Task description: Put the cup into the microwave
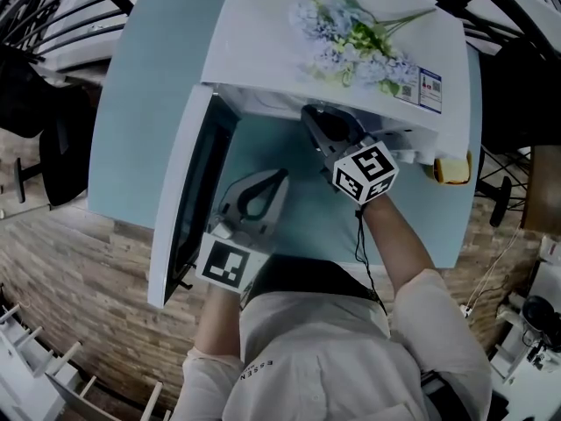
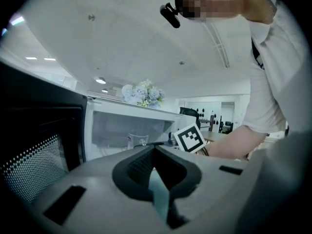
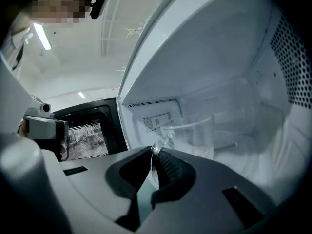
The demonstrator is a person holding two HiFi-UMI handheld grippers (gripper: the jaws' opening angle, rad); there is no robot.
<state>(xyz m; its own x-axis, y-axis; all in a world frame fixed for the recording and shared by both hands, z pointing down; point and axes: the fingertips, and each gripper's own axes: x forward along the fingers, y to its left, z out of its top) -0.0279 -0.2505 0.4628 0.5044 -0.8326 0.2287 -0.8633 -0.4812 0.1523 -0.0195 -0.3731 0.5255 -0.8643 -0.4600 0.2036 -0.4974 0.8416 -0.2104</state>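
The white microwave stands on a light blue table with its door swung open to the left. My right gripper reaches into the cavity, so the head view hides the cup. In the right gripper view the clear glass cup sits inside the white cavity, and the right gripper is shut on its near rim. The left gripper view shows the cup from outside the microwave's opening. My left gripper hovers over the table before the opening, shut and empty.
Artificial flowers lie on top of the microwave. A yellow object sits at the microwave's right front corner. The open door's dark mesh window is close on the left gripper's left. Chairs and wooden floor surround the table.
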